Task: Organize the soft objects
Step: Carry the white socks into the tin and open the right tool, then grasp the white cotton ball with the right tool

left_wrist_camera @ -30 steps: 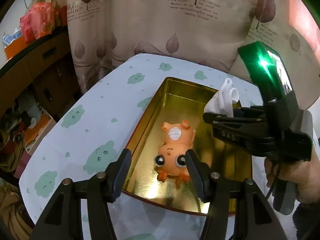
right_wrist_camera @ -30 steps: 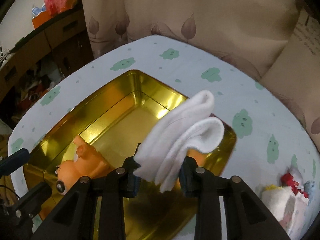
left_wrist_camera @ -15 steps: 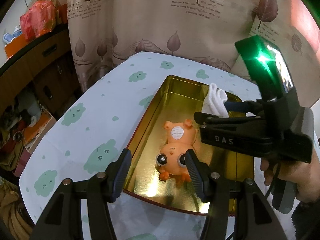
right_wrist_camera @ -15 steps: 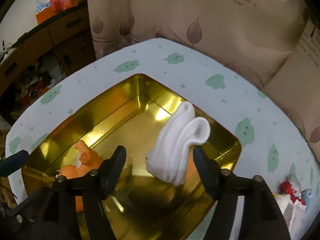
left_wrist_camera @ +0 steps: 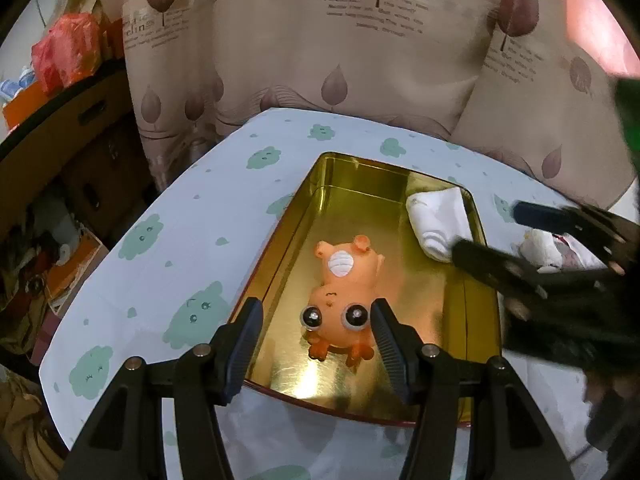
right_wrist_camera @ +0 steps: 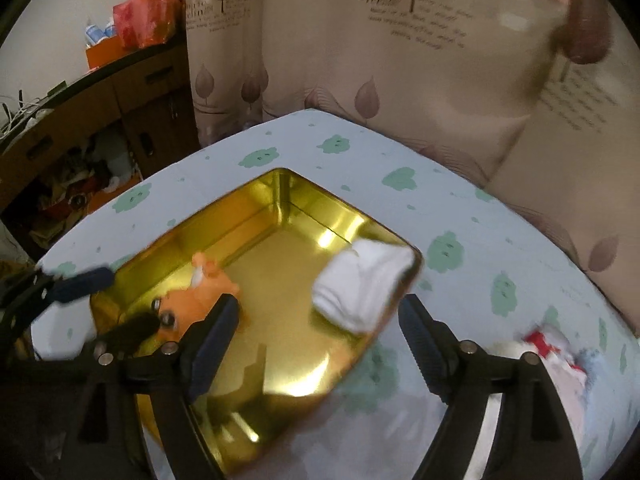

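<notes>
A gold metal tin [left_wrist_camera: 308, 200] [right_wrist_camera: 256, 196] lies open on the table. An orange squishy toy [left_wrist_camera: 344, 284] [right_wrist_camera: 200, 296] with bulging eyes lies in its near part. A folded white sock [left_wrist_camera: 440, 220] [right_wrist_camera: 364, 284] lies in the tin's far right corner. My left gripper [left_wrist_camera: 316, 340] is open and empty, hovering above the toy's head. My right gripper [right_wrist_camera: 316, 344] is open and empty, pulled back above the tin's right rim; it also shows blurred in the left wrist view [left_wrist_camera: 516, 236].
More soft items, white and red [right_wrist_camera: 552, 352] [left_wrist_camera: 540, 248], lie on the cloud-print tablecloth [left_wrist_camera: 180, 240] right of the tin. A leaf-print curtain [left_wrist_camera: 340, 40] hangs behind the table. A cluttered wooden cabinet [left_wrist_camera: 60, 140] stands at the left.
My right gripper opened and let go of the white sock, which now lies in the tin's far right corner. The right gripper then drew back to the right. The left gripper barely moved.
</notes>
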`<control>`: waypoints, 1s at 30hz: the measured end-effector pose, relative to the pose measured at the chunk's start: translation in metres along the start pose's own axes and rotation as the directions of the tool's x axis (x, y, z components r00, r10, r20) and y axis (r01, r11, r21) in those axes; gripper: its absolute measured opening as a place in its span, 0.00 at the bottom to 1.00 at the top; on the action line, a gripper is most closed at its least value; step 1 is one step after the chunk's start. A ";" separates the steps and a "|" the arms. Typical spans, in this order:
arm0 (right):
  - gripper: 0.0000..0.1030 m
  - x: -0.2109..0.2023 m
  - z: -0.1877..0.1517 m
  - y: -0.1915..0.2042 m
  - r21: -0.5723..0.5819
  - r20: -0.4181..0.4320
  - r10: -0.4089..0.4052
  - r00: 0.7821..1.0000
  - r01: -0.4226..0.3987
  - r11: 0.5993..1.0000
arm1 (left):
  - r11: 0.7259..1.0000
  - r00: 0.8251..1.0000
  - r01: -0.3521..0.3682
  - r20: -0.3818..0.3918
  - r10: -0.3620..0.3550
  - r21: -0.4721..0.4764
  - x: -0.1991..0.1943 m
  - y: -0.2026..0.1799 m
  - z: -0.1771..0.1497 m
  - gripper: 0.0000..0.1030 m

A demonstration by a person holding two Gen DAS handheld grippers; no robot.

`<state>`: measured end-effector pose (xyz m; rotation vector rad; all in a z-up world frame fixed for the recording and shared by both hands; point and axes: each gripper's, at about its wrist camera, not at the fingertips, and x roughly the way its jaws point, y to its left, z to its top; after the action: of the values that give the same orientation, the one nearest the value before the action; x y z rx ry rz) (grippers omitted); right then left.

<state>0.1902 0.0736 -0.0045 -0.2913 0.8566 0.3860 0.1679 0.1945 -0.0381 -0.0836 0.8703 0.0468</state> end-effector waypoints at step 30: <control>0.77 -0.109 -0.215 -0.197 0.385 -0.175 -0.262 0.949 0.311 0.869 | 0.994 0.999 -0.031 0.036 0.027 0.105 -0.004 -0.026 -0.010 0.56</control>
<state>0.0675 -0.2111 -0.0350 -0.0479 0.9709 -0.0962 0.1590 0.1675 -0.0400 0.0292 0.8376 0.0293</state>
